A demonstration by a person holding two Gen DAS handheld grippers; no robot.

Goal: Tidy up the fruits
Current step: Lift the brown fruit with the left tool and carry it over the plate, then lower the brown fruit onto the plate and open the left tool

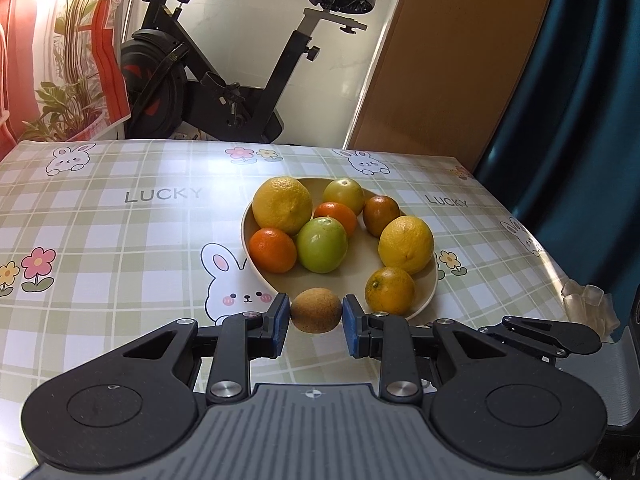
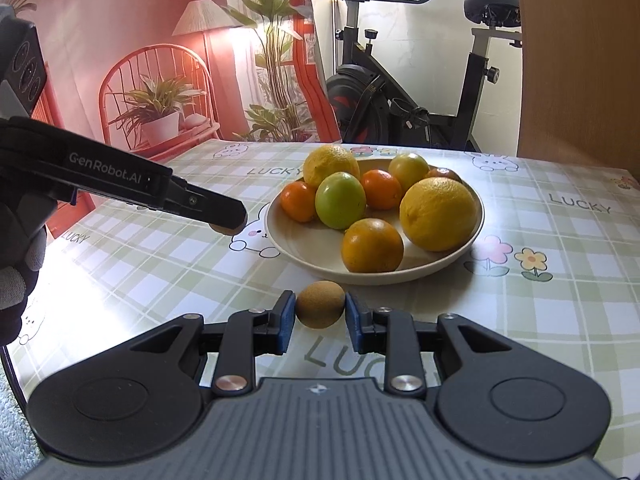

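Observation:
A cream plate (image 1: 362, 254) (image 2: 404, 270) holds several fruits: two lemons (image 1: 406, 244), oranges and green ones (image 1: 322, 244). My left gripper (image 1: 316, 316) is shut on a brown kiwi (image 1: 316, 310) just in front of the plate's near rim. My right gripper (image 2: 320, 310) is shut on a second brown kiwi (image 2: 320, 304), close before the plate. In the right wrist view the left gripper (image 2: 224, 220) comes in from the left, with its kiwi (image 2: 226, 230) peeking out below the tip.
The table (image 1: 120, 240) wears a green checked cloth with bunnies. An exercise bike (image 1: 224, 80) stands behind the far edge. A wooden panel (image 1: 460, 60) and a blue curtain (image 1: 580, 120) lie to the right. A clear lumpy object (image 1: 588, 304) sits at the table's right edge.

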